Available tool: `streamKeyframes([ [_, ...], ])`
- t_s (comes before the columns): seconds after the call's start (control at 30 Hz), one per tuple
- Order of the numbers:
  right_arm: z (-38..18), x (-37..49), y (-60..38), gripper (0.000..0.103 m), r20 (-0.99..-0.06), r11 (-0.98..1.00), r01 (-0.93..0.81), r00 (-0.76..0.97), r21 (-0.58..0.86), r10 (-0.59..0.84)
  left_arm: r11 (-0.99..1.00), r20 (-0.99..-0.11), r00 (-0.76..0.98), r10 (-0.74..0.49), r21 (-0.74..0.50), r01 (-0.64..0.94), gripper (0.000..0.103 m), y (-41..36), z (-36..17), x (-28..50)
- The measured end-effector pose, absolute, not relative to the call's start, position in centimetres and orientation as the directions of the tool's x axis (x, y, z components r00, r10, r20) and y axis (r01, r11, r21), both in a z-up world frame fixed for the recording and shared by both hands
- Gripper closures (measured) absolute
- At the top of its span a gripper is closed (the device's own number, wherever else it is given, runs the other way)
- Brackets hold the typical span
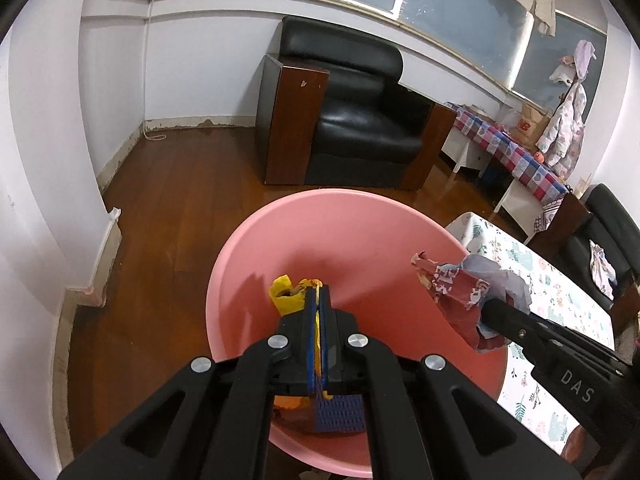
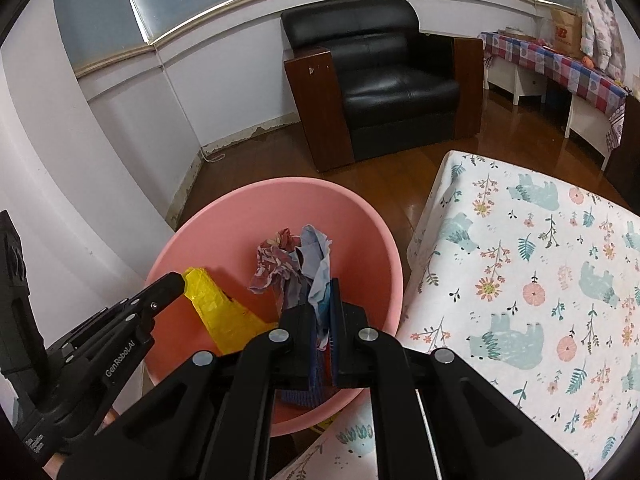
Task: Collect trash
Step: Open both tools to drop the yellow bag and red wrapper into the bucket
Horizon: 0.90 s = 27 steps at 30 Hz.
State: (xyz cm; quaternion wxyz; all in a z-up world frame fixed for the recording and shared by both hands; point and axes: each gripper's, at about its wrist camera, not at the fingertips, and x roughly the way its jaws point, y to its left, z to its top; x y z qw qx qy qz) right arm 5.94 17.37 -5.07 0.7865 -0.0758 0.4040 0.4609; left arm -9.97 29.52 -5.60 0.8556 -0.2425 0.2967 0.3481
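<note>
Yellow wrapper (image 1: 286, 294) is pinched tight in the left gripper (image 1: 319, 294), jaws pressed on it, hanging over the pink basin (image 1: 248, 264). Beside it, the right gripper (image 2: 322, 300) is clamped on a crumpled red-and-blue wrapper (image 2: 296, 264), also above the basin's hollow. The basin sits just beside the table's bear-print cloth (image 2: 520, 280), with a black armchair (image 1: 360, 120) well behind on the wood floor (image 1: 168, 208).
</note>
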Motion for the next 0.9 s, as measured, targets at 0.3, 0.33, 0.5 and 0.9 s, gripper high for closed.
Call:
streamKeyframes([
  [0.3,-5.9,6.0,17.8,0.083,-0.722,0.56,-0.781,0.214,0.278,0.658,0.633,-0.684,0.581,0.441,-0.221,-0.742,0.063,30.1,-5.9,-10.3],
  [0.33,-5.8,6.0,17.8,0.079,-0.719,0.559,-0.78,0.214,0.281,0.661,0.631,-0.686,0.582,0.437,-0.227,-0.742,0.061,30.0,-5.9,-10.3],
  [0.5,-5.4,5.9,17.2,0.068,-0.701,0.55,-0.782,0.215,0.294,0.68,0.634,-0.686,0.583,0.434,-0.228,-0.739,0.058,29.8,-5.7,-10.5],
  [0.9,-3.2,3.7,14.6,0.056,-0.637,0.512,-0.817,0.251,0.265,0.729,0.67,-0.636,0.616,0.464,-0.204,-0.714,0.043,27.3,-3.3,-11.6],
])
